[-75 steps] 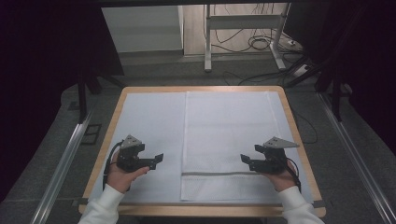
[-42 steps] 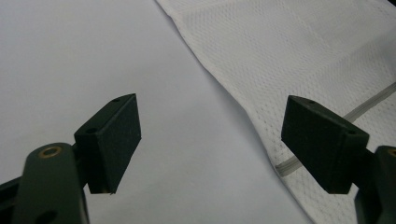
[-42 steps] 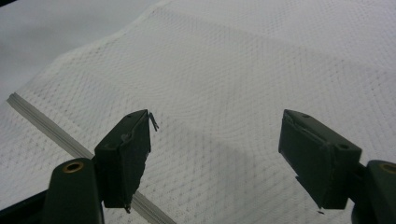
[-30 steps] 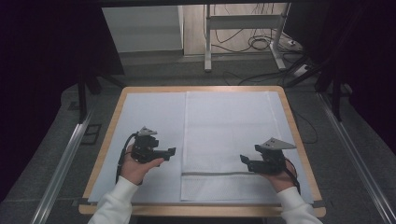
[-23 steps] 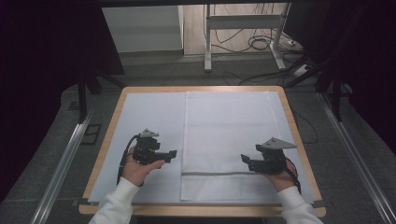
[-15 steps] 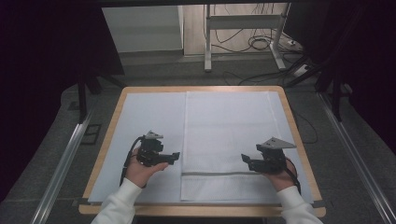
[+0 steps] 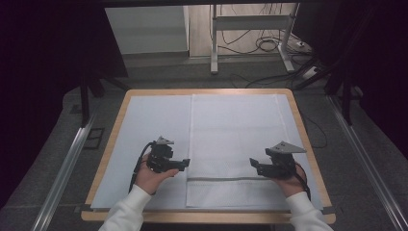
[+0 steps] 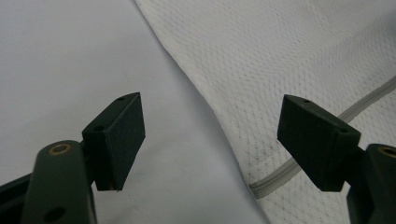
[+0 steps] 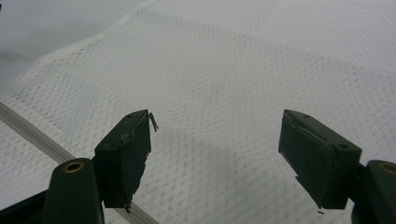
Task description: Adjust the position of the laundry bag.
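A white mesh cloth (image 7: 235, 144) lies flat on the right part of the table, with a grey band (image 7: 226, 179) across it near the front. My left gripper (image 7: 185, 163) is open at the cloth's left edge (image 8: 219, 116), near the band's end (image 8: 261, 186), holding nothing. My right gripper (image 7: 252, 163) is open over the cloth's right front part (image 9: 233, 84), just beyond the band (image 9: 32, 135), also empty. Both point toward each other across the cloth.
A pale sheet (image 7: 154, 125) covers the wooden-rimmed table (image 7: 308, 144). A metal rail (image 7: 62, 168) runs along the left side and another (image 7: 370, 159) along the right. Table legs and cables (image 7: 260, 45) stand on the floor beyond the far edge.
My left gripper has moved right across the sheet to the cloth's left edge. My right gripper has stayed in place.
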